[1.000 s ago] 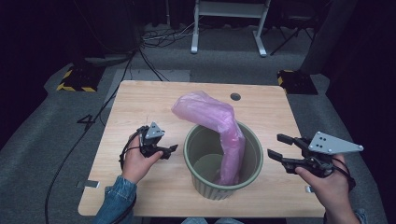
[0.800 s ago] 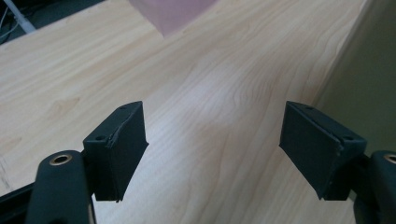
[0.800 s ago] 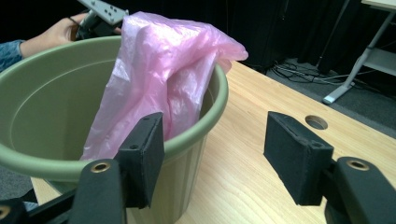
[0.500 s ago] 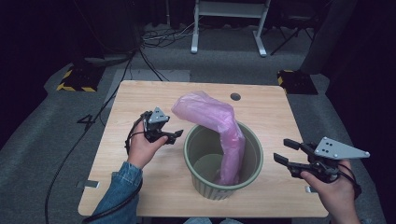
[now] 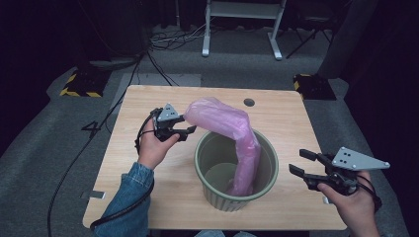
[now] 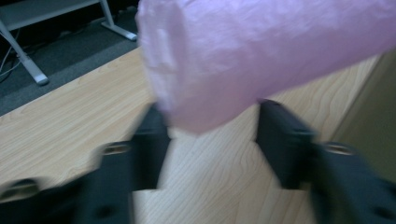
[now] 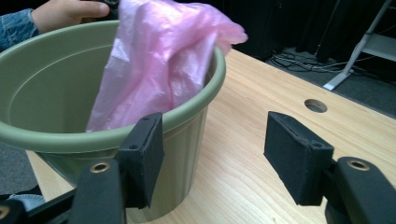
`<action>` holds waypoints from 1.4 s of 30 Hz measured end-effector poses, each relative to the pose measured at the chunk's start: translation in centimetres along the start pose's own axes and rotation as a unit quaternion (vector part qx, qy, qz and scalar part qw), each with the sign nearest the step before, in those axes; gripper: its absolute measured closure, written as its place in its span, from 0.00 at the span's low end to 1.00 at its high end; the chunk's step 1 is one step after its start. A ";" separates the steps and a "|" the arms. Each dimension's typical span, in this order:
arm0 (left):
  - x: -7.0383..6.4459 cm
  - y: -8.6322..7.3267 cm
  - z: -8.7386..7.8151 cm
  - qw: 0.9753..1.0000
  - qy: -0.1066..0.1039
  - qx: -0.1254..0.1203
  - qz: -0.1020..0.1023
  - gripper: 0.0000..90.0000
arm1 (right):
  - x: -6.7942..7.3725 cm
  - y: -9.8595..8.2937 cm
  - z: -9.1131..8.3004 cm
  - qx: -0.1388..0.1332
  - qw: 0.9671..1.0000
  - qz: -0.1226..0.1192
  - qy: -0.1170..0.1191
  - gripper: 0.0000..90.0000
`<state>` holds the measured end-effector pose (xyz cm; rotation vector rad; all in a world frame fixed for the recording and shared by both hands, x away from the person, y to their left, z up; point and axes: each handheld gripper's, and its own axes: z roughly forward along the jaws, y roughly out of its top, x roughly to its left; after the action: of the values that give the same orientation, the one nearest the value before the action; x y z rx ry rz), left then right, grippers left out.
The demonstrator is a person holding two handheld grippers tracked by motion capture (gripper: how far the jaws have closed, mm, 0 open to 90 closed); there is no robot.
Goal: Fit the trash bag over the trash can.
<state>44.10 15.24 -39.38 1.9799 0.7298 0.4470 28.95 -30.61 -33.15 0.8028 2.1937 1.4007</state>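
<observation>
left claw (image 5: pixel 188 130) gapes at the pink bag's (image 5: pixel 232 128) end over the table (image 5: pixel 148 98); right claw (image 5: pixel 302 163) hovers released beside the bin (image 5: pixel 217 197).

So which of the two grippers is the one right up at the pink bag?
The left gripper: its open jaws reach the free end of the pink bag. The right gripper hangs open beside the green bin, touching nothing.
</observation>
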 end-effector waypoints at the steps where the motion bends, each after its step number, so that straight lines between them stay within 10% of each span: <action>1: -0.1 0.1 -0.1 1.000 -0.003 0.003 0.007 0.71 | 0.1 0.0 0.1 0.001 1.000 0.000 0.002 0.42; 9: -1.2 0.5 -1.2 1.000 -0.004 0.003 0.024 0.99 | 0.1 0.5 0.4 0.000 1.000 -0.005 0.004 0.42; 26: -4.2 1.9 -5.7 0.997 0.004 -0.034 0.070 1.00 | 1.5 5.7 5.2 0.001 0.997 -0.063 0.050 0.48; 31: -5.3 2.4 -7.0 0.996 0.005 -0.048 0.081 1.00 | 2.8 6.6 6.6 0.027 0.991 -0.095 0.091 0.72; 42: -7.8 3.6 -8.8 0.991 -0.011 -0.078 0.112 1.00 | 6.1 6.6 9.3 0.112 0.973 -0.142 0.144 0.84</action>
<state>34.18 14.55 -32.05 1.9235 0.4451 0.5966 31.76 -18.18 -31.15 0.3484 2.6009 1.2019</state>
